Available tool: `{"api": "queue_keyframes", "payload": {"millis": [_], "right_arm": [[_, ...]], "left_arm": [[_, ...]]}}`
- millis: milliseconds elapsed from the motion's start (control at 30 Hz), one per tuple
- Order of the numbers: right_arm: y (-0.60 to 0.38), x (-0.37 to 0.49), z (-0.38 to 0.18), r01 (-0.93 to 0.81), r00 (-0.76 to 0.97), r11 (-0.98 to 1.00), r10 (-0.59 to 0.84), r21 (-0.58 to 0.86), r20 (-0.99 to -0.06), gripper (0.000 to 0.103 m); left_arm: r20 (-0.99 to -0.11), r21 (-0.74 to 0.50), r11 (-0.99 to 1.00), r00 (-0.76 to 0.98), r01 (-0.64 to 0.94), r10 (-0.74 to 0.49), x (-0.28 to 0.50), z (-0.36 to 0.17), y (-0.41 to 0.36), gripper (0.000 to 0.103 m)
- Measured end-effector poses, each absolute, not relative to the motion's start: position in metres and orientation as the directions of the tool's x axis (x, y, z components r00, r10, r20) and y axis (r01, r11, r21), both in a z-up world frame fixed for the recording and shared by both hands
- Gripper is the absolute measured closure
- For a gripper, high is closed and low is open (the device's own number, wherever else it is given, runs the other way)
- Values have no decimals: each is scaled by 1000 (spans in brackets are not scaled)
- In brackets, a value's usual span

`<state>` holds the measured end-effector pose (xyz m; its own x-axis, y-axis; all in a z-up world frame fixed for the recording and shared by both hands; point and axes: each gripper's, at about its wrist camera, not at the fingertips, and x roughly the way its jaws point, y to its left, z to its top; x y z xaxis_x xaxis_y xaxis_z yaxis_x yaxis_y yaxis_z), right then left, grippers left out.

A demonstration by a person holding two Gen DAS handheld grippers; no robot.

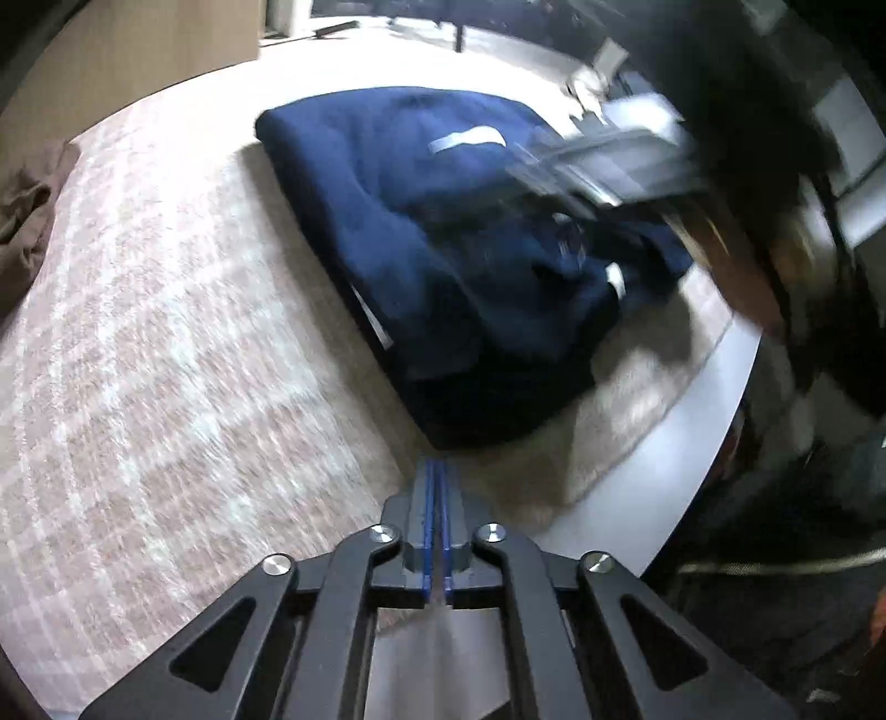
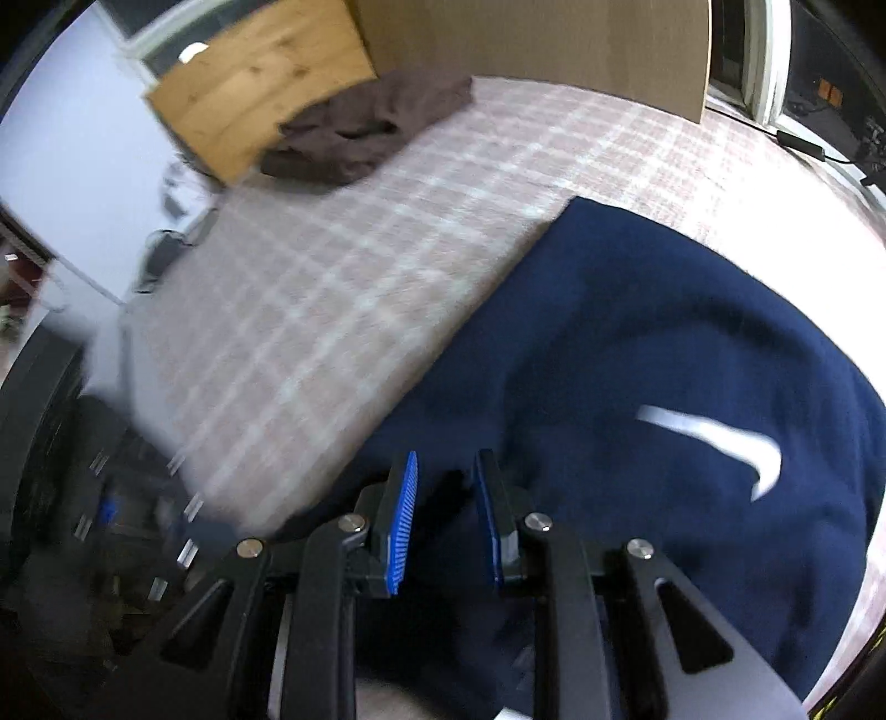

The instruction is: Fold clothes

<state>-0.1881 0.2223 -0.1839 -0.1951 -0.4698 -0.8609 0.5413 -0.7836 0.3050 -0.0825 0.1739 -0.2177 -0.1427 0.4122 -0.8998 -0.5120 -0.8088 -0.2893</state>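
A navy blue garment (image 1: 421, 221) with a white swoosh mark lies partly folded on the pink checked cloth (image 1: 166, 343). My left gripper (image 1: 437, 471) is shut with nothing between its blue pads, just short of the garment's near corner. In the left wrist view the right gripper (image 1: 559, 171) shows as a grey blur over the garment's bunched right side. In the right wrist view the right gripper (image 2: 446, 471) hovers open over the navy garment (image 2: 637, 343), a gap between its blue pads, nothing held.
A brown garment (image 2: 365, 133) lies crumpled at the cloth's far corner, beside a wooden board (image 2: 255, 83) and a cardboard panel (image 2: 531, 39). The table's grey edge (image 1: 664, 454) curves on the right. A person's dark clothing (image 1: 775, 111) fills the right side.
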Motion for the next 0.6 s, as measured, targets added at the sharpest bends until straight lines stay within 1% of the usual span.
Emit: {"api": "queue_keyframes", "payload": {"millis": [33,100,133,233,400,467,500,533,600], "right_arm": [[222,-181,-182,550,-189,-776,-475,308,-859,75],[218,-169,-179,570,-187,-769,-463,288,-867,75],[217,-169,-177,575,-187,-767,-462,284,-867,75],[214,-172,-173,583,-192,-766,-455,272,-870,75],[208,-193,-180,575,-202,-778,-434,253,-878,75],[204,-201,-186,572,-202,-782,-428,249,-881,71],[203,-205,-189,570,-201,-783,-425,247,-883,65],[201,-209,-192,569,-201,-785,-421,245,-884,63],[198,-218,-198,566,-200,-788,-415,241,-888,63]], "left_arm": [[-898,-294,-811,-145,-506,416,-87,-219,174,77],[-894,-302,-813,-149,-498,423,-93,-219,174,76],[-891,-303,-811,-152,-500,427,-93,-219,176,77],[-884,-307,-805,-162,-509,439,-93,-216,180,98],[-874,-304,-797,-180,-522,452,-90,-212,187,99],[-871,-298,-796,-192,-527,452,-84,-208,189,99],[-865,-300,-796,-201,-526,459,-79,-205,190,99],[-859,-305,-795,-208,-525,467,-75,-202,190,100],[-855,-293,-803,-235,-519,463,-67,-199,191,100]]}}
